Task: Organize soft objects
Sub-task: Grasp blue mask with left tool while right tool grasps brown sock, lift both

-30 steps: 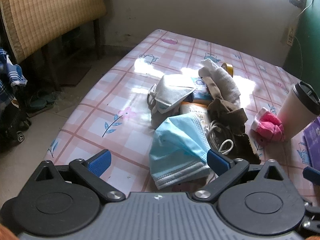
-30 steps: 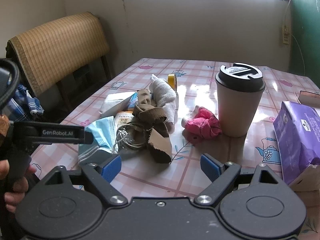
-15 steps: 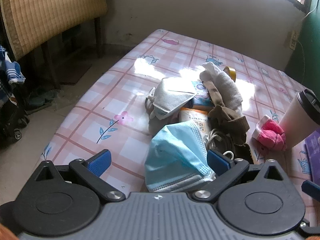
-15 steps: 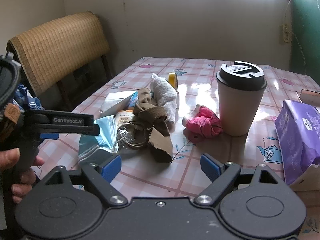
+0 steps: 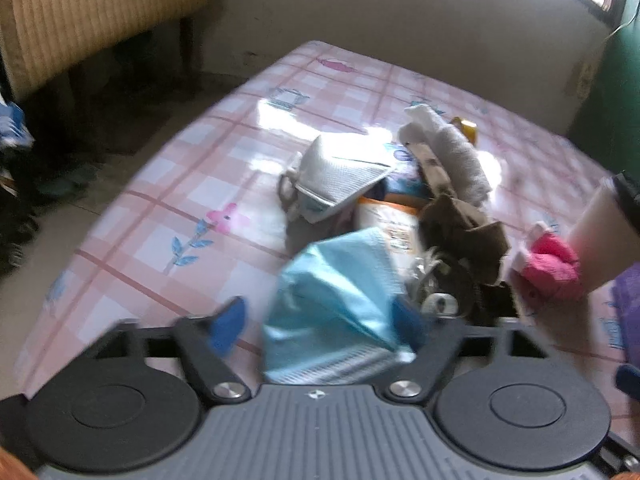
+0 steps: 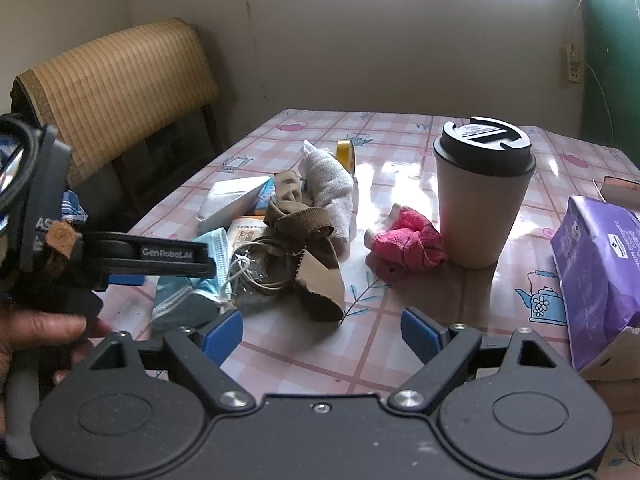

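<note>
Fingers: my left gripper (image 5: pixel 320 324) has just been closing its 2 jaws round the blue face mask (image 5: pixel 336 288), left pad not yet touching | right gripper (image 6: pixel 322 334) gapes, empty | Step: pinching the mask at the near table (image 5: pixel 168 184) edge; next, I judge, finish the clamp, lift it off the cable | Pose: left tilted steeply down, right hovering.

The left claw (image 5: pixel 316 324) points steeply downward, its blue pads (image 5: pixel 228 326) at about seven and five o'clock in its own blurred view. Its jaws have just been closing, with a light blue mask (image 5: pixel 336 300) between them; the right pad seems to touch it, though blur hides whether both press. A hand (image 6: pixel 36 344) grips its handle at nine o'clock in the right view. The right claw (image 6: pixel 322 336) hangs tilted down, jaws wide apart, nothing between.
</note>
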### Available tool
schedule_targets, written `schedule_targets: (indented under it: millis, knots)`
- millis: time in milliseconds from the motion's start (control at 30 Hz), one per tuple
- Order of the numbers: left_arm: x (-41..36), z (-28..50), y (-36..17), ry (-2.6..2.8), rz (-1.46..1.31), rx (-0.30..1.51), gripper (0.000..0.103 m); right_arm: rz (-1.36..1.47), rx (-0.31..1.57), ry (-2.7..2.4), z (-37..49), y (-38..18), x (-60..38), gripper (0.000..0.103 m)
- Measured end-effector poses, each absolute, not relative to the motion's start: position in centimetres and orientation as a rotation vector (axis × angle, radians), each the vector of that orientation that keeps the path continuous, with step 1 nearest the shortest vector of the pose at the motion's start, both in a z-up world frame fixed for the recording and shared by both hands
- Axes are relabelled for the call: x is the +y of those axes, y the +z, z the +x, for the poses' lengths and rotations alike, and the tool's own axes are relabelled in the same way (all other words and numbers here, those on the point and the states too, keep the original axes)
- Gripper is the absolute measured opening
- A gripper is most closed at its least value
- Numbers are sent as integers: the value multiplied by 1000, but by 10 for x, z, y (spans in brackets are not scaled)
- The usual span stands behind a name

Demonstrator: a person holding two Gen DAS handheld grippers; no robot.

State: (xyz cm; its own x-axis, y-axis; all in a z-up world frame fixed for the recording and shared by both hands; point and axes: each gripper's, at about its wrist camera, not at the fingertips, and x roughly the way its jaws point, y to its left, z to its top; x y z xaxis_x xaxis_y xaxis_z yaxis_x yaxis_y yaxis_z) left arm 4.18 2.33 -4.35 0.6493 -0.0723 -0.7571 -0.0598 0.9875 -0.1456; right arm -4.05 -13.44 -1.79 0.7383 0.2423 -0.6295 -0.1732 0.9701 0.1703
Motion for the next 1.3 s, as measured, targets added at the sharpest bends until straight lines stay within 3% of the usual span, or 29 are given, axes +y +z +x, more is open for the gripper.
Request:
schedule_targets:
  millis: [67, 167, 567, 967, 1067, 1167, 1300]
  knots:
    - [28, 39, -42, -22, -176, 853, 43, 104, 712, 231, -38, -19, -134, 101]
    - [34, 33, -35, -22, -165, 819, 33, 102, 717, 236, -34, -21, -132, 101]
    - [50, 26, -14, -36, -156, 761, 30, 115, 705, 311, 32, -7, -111, 101]
    - [50, 33, -15, -51, -138, 752, 30, 107, 808, 234, 105, -45, -92, 98]
    - [48, 38, -15, -50, -135, 753, 30, 124, 829, 243, 113, -52, -92, 68]
    - [45, 40, -14, -47, -129, 749, 30, 131, 807, 240, 107, -48, -95, 50]
    - [43, 40, -11, -42, -129, 741, 30, 126, 743, 259, 89, -27, -102, 44]
